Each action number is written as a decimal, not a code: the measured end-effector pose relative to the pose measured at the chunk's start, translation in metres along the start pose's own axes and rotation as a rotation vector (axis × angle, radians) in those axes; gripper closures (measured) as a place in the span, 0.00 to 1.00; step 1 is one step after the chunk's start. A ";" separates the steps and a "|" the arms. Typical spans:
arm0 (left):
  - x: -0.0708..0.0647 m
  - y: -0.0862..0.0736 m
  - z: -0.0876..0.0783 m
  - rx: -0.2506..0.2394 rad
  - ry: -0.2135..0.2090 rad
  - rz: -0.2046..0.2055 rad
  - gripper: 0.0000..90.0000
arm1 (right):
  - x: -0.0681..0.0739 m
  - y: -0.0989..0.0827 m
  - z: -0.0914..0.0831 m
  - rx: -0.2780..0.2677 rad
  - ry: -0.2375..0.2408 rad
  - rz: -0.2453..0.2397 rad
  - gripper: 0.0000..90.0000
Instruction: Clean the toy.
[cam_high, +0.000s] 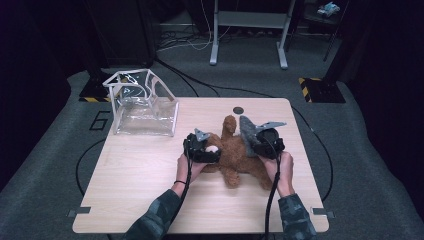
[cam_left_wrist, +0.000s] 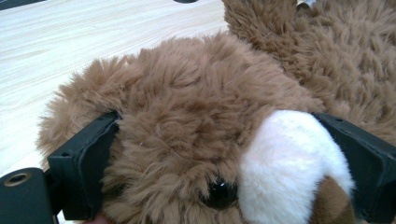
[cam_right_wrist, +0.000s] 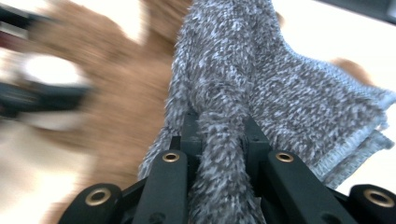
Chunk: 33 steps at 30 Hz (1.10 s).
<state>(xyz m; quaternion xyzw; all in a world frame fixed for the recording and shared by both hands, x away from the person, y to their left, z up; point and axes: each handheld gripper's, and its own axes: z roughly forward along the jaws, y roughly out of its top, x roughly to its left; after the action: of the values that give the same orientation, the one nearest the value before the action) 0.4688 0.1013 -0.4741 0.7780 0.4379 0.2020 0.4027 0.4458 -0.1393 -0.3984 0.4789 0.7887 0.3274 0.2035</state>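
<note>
Gripping the plush dog (cam_high: 235, 150) by its head, the left gripper (cam_high: 212, 150) squeezes soft, light fur. The right gripper (cam_right_wrist: 219, 140) has its fingers pinched on the limp, fuzzy grey sock (cam_right_wrist: 243, 79), probably best kept held by its cuff.

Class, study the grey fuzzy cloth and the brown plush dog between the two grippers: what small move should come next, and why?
Probably the right gripper, shut on a fold of the grey fuzzy cloth, should carry it lower over the plush dog. In the high view the cloth stands above the dog's body, beside it, while the left gripper clamps the dog's head, jaws on both sides, steadying it on the table.
</note>
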 end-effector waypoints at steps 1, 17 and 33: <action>0.000 0.000 0.000 0.000 0.001 0.000 0.08 | 0.007 0.003 -0.001 -0.020 0.035 -0.018 0.85; 0.000 0.000 0.000 0.001 -0.003 0.001 0.08 | 0.039 0.005 0.027 0.032 0.012 -0.116 0.86; 0.000 0.002 0.001 0.010 -0.001 0.000 0.08 | -0.011 -0.022 0.016 0.049 -0.111 -0.008 0.86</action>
<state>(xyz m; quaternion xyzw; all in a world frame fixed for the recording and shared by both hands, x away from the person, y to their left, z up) 0.4702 0.1009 -0.4732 0.7800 0.4389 0.1994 0.3989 0.4474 -0.1511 -0.4246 0.4980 0.7859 0.2799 0.2366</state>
